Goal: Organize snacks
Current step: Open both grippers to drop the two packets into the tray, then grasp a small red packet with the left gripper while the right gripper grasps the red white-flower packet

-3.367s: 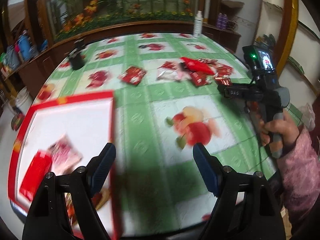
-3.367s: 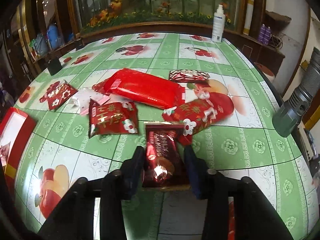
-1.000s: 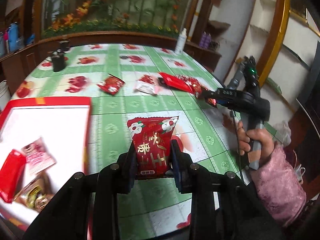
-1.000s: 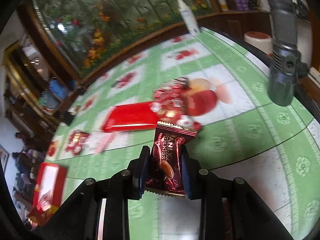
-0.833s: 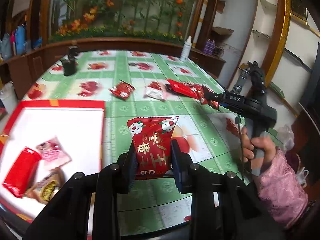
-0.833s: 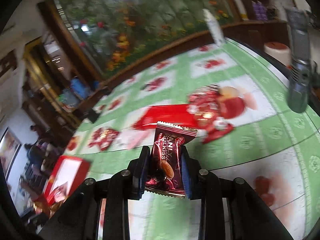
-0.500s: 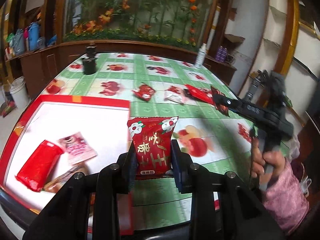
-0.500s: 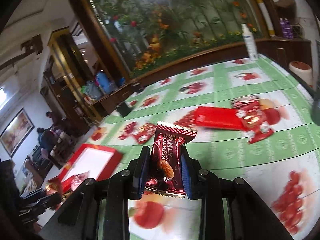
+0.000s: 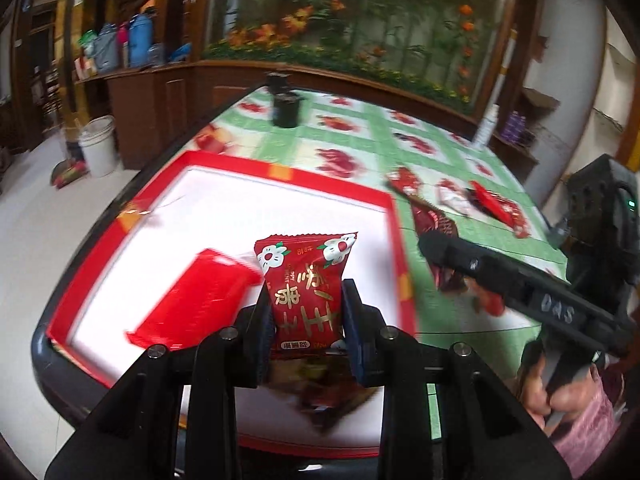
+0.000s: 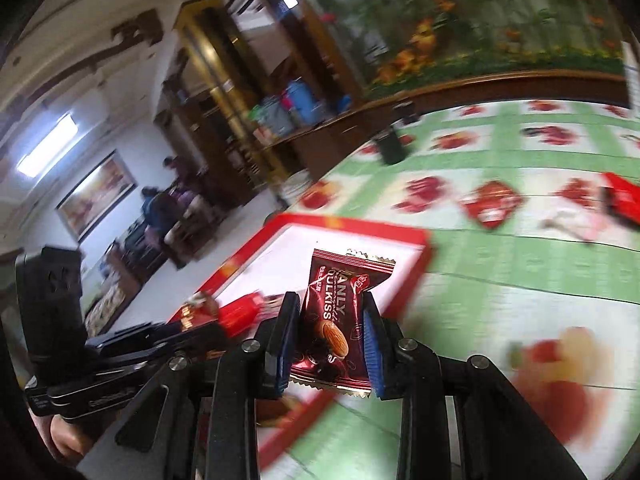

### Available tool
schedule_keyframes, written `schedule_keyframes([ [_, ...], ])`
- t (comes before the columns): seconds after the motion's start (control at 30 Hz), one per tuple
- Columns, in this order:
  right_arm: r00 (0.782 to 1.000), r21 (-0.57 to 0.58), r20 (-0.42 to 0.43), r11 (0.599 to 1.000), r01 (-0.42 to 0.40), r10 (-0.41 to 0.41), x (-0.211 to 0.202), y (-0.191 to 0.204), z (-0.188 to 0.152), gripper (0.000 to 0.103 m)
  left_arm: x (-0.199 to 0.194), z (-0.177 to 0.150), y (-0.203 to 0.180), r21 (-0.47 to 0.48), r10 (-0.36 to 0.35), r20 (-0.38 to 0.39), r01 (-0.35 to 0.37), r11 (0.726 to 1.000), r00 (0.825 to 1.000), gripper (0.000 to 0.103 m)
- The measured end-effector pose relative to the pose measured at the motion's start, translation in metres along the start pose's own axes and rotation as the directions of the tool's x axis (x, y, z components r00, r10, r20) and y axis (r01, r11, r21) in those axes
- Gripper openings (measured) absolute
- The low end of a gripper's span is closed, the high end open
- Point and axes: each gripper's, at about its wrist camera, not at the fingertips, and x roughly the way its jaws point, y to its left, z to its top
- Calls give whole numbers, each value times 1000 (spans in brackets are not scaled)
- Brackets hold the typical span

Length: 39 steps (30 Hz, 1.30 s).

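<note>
My left gripper (image 9: pixel 306 320) is shut on a red snack packet with white flowers (image 9: pixel 306 280) and hangs over the near part of the red-rimmed white tray (image 9: pixel 280 170). A long red packet (image 9: pixel 192 300) lies in the tray, and a brown packet (image 9: pixel 332 396) shows blurred under the fingers. My right gripper (image 10: pixel 330 344) is shut on a dark red almond chocolate packet (image 10: pixel 340 316), close to the tray's (image 10: pixel 348 226) right rim. In the left wrist view the right gripper (image 9: pixel 438 256) comes in from the right with its packet (image 9: pixel 434 220).
Several loose red packets (image 9: pixel 404 182) (image 9: pixel 500 208) and a pale one (image 9: pixel 452 200) lie on the green tablecloth right of the tray. A black cup (image 9: pixel 285 110) stands at the far edge, a white bottle (image 9: pixel 486 128) at the back right. A white bucket (image 9: pixel 98 146) stands on the floor.
Both grippers have swung left towards the tray, each still shut on its packet. The left one is now over the tray; the right one has come up to the tray's right rim.
</note>
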Motion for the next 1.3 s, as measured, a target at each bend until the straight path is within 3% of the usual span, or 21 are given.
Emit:
schedule_keyframes([
  [0.2,995,-77,-93,996,-35,28,46,41,-7,32,10,-3,26,-48,70,-22,-71,996,997,29],
  [0.33,993,-113,-116,993,-26,13,55,54,-11,34,9,-4,34,-59,99,-19,-100,993,995,29],
  [0.4,992,-125,-124,992,-22,6,54,56,-12,40,10,-2,37,-68,122,-18,-123,990,992,31],
  [0.43,993,-115,-116,993,-22,9,52,54,-12,45,10,-1,37,-71,123,-18,-124,990,992,35],
  [0.53,997,-72,-81,997,-19,13,44,46,-7,61,9,-1,40,-95,151,-18,-152,984,988,67],
  [0.57,998,-52,-65,998,-18,14,41,41,-4,62,7,-1,41,-103,156,-10,-157,982,988,70],
  [0.87,992,71,70,992,103,-108,-6,-31,24,64,-4,8,28,-77,148,26,-146,986,989,70],
  [1.0,956,197,154,956,218,-250,-56,-102,41,66,-7,16,6,-28,122,43,-121,992,992,72],
  [1.07,926,243,192,930,276,-325,-80,-131,46,66,-5,20,-7,1,110,43,-110,994,993,73],
  [1.17,862,328,237,872,363,-447,-124,-179,49,73,1,26,-31,50,87,33,-89,995,996,73],
  [1.23,826,400,250,830,388,-506,-151,-211,47,74,6,29,-47,77,68,21,-70,995,997,73],
  [1.3,803,477,241,787,391,-545,-170,-242,46,74,11,33,-62,103,58,8,-59,993,998,73],
])
